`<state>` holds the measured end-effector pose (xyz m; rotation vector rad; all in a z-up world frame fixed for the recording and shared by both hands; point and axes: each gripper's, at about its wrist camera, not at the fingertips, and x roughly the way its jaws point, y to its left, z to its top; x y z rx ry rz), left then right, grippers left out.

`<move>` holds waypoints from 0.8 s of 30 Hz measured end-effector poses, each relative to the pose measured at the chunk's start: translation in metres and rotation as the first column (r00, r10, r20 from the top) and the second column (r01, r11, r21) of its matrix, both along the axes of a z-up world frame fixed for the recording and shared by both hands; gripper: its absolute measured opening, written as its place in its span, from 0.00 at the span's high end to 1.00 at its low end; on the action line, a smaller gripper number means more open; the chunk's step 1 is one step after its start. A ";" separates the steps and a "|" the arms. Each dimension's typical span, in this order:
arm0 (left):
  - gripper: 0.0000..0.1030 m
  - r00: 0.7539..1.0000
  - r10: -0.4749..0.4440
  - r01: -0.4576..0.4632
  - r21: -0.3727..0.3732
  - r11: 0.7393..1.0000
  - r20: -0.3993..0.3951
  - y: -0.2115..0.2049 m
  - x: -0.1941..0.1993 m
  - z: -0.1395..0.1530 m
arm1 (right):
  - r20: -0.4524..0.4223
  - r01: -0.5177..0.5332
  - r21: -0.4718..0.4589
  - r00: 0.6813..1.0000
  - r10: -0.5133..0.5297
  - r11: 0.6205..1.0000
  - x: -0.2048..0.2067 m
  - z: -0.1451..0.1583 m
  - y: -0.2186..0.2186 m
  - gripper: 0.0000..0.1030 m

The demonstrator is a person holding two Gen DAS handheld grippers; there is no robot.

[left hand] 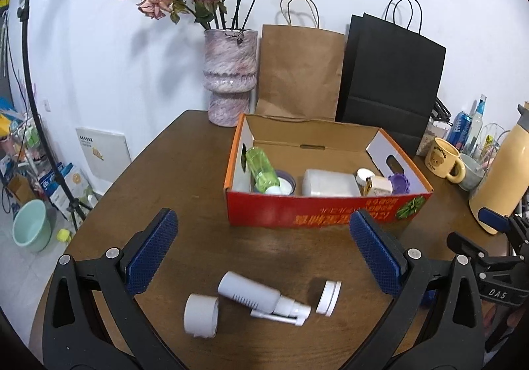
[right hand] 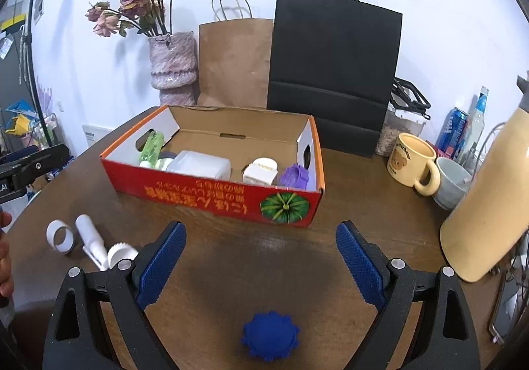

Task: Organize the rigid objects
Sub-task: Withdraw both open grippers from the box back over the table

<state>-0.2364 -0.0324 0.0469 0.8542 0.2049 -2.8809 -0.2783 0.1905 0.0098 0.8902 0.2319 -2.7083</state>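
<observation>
A box sits mid-tabletop, holding a bottle at its left end and a tub in the middle. Behind it stand a vase and two paper bags — to its right, a mug. Before the box lie a cap, a spray bottle and a lid — left to right, close together

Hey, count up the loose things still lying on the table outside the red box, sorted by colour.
White: 3, the ring, the spray bottle and the cap
Blue: 1, the knobbly ball
Total: 4
</observation>
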 end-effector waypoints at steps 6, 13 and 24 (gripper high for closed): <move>0.00 1.000 0.015 -0.015 -0.003 1.000 0.017 -0.004 0.014 -0.008 | 0.013 -0.003 -0.001 1.000 0.003 1.000 0.016 -0.004 0.007 0.07; 0.00 0.999 0.026 -0.026 -0.019 0.999 0.022 -0.007 0.029 -0.014 | 0.044 -0.005 0.005 0.999 0.005 1.000 0.031 -0.014 0.018 0.07; 0.00 0.999 0.010 -0.009 -0.021 1.000 0.041 -0.005 0.046 -0.037 | 0.098 -0.021 0.008 0.995 0.020 1.000 0.044 -0.035 0.032 0.07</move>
